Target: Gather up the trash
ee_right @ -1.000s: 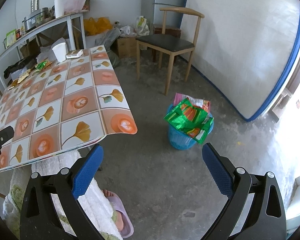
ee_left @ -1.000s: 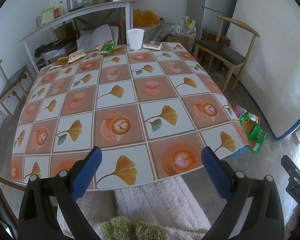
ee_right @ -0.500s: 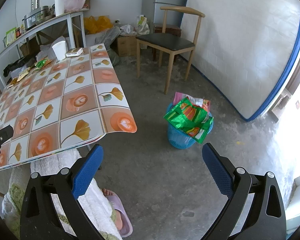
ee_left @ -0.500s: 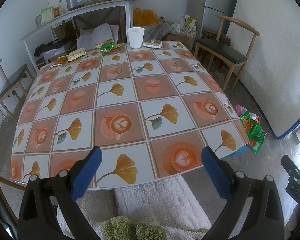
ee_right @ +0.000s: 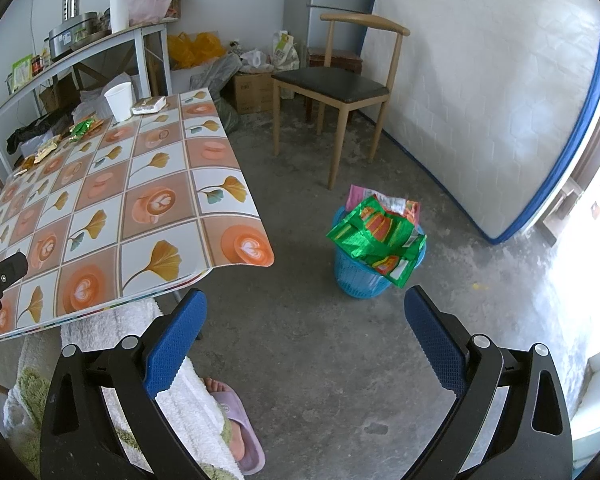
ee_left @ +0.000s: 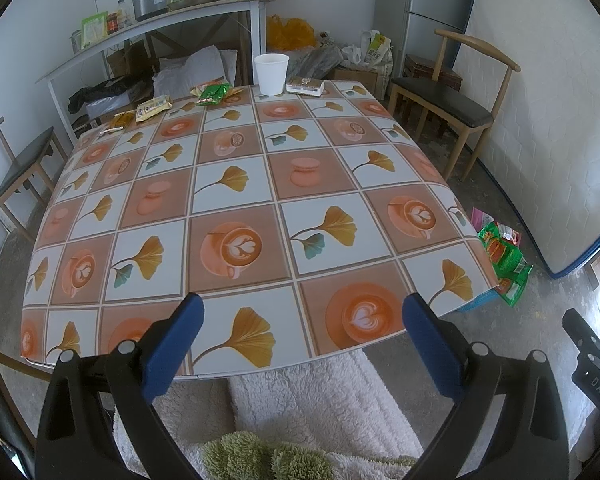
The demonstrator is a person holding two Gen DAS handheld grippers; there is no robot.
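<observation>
Patterned table (ee_left: 236, 208), wrappers (ee_left: 214, 93), full basket (ee_right: 360, 276)

blue basket (ee_right: 356, 276), green wrappers (ee_right: 376, 236), orange-checked tablecloth (ee_left: 236, 200)

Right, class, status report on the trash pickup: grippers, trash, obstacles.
Left gripper and right gripper open, empty. Wrappers and paper cup at table's far edge. Blue basket overflowing. Nothing in between.

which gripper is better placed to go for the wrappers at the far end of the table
Left. The left gripper faces the green wrapper straight across the table; the right gripper points at the floor beside the blue basket.
</observation>
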